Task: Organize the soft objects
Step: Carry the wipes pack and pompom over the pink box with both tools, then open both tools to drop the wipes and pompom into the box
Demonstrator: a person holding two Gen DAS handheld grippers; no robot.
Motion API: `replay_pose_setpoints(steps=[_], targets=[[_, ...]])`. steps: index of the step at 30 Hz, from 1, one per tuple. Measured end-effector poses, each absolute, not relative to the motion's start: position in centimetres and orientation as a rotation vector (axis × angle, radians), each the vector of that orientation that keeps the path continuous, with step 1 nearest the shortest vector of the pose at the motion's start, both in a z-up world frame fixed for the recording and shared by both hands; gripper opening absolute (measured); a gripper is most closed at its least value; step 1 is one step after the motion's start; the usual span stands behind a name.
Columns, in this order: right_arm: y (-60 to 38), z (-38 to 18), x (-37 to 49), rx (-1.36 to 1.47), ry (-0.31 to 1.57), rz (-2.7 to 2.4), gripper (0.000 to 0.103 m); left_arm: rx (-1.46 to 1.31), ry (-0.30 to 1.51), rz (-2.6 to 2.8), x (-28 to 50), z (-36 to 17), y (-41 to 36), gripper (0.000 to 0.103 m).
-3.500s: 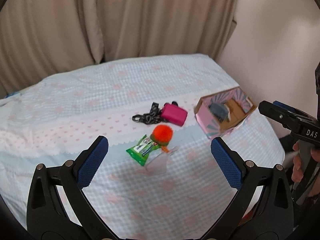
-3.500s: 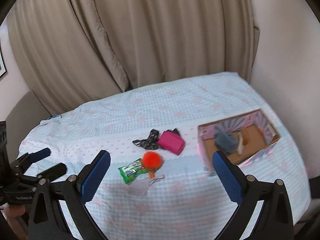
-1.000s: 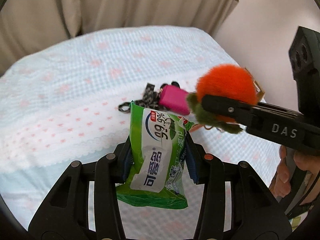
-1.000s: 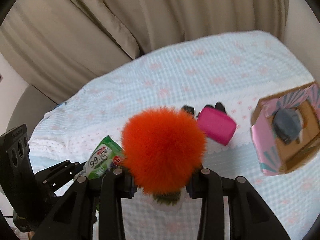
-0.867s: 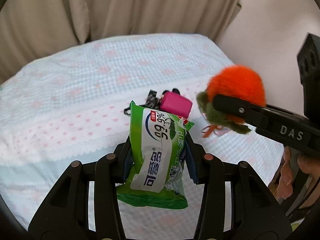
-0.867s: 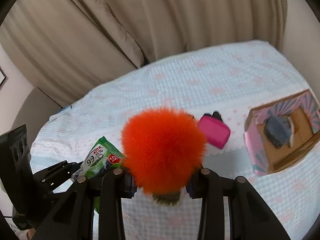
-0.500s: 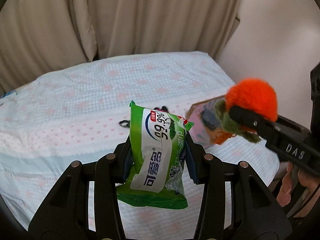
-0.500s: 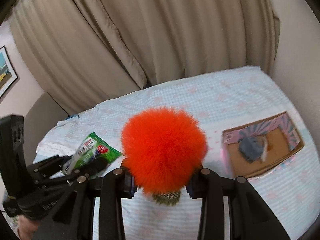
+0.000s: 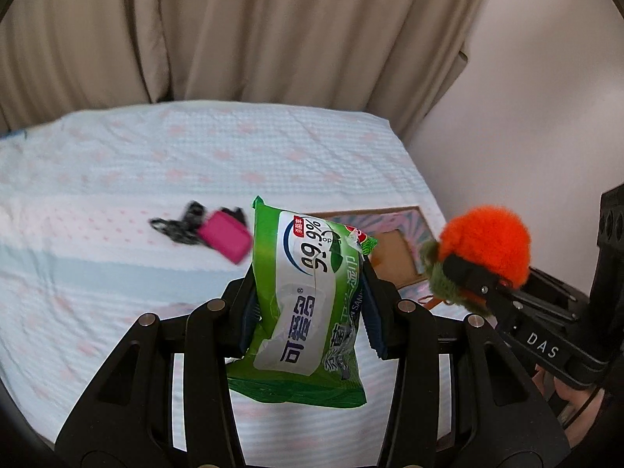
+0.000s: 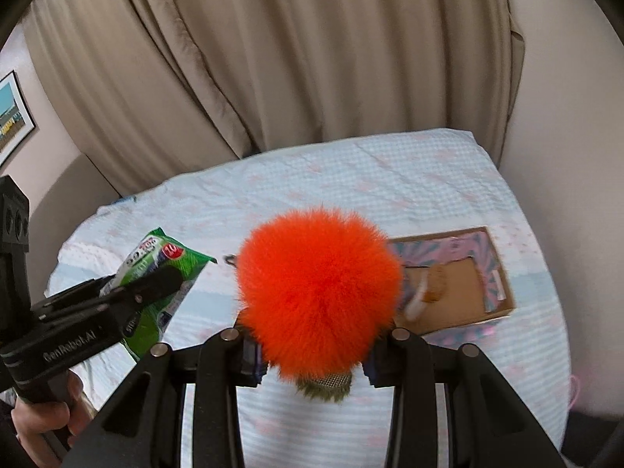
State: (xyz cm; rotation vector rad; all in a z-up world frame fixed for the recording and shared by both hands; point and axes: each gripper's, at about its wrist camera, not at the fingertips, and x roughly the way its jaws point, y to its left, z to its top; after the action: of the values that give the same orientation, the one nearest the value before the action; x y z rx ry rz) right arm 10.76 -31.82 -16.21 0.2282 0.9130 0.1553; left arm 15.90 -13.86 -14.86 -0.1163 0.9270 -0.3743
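From the left wrist, the left gripper (image 9: 310, 304) squeezes a green wipes pack (image 9: 308, 304) by its sides, so it stands tall above the bed (image 9: 97, 202), its long way pointing up and away. The cardboard box (image 9: 394, 253) waits behind (probably its new home). From the right wrist, the right gripper (image 10: 312, 362) pinches a fluffy orange pompom (image 10: 318, 288), round ball up, green end down, near that box.
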Motion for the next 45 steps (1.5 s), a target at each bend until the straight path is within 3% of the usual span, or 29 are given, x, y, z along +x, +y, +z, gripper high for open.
replay_pose_setpoints(steps=[8,18,27,36,37,38,39,40,41,45], targets=[[-39.8,-19.2,12.5,0.208,0.976,0.099,0.034,-0.092,1.007,-0.364,18.5,-19.0,-21.4,0.041],[-45.8,-27.3,18.0,0.203,1.104,0.082,0.034,-0.073,1.159,-0.323,24.2,-27.7,-28.1,0.041],[-48.6,-34.2,23.2,0.221,1.213,0.082,0.034,-0.014,1.281,-0.319,27.6,-34.8,-31.9,0.041],[-49.2,-38.1,26.1,0.248,1.295,0.074,0.034,0.063,1.352,-0.337,27.4,-38.3,-33.2,0.041],[-49.2,-38.1,26.2,0.242,1.3,0.077,0.038,0.066,1.35,-0.333,27.4,-38.2,-33.1,0.043],[-49.0,-38.1,26.3,0.229,1.301,0.074,0.047,0.075,1.347,-0.325,27.4,-38.1,-33.1,0.053],[-48.9,-38.0,26.3,0.218,1.295,0.075,0.052,0.093,1.345,-0.316,27.3,-37.9,-33.1,0.081],[-48.9,-37.9,26.5,0.219,1.294,0.079,0.073,0.109,1.344,-0.317,27.3,-37.7,-33.2,0.099],[-48.9,-37.9,26.5,0.226,1.295,0.082,0.101,0.114,1.335,-0.321,27.2,-37.5,-33.1,0.103],[-49.4,-37.6,26.1,0.256,1.267,0.083,0.103,0.109,1.345,-0.311,27.5,-37.2,-32.2,0.103]])
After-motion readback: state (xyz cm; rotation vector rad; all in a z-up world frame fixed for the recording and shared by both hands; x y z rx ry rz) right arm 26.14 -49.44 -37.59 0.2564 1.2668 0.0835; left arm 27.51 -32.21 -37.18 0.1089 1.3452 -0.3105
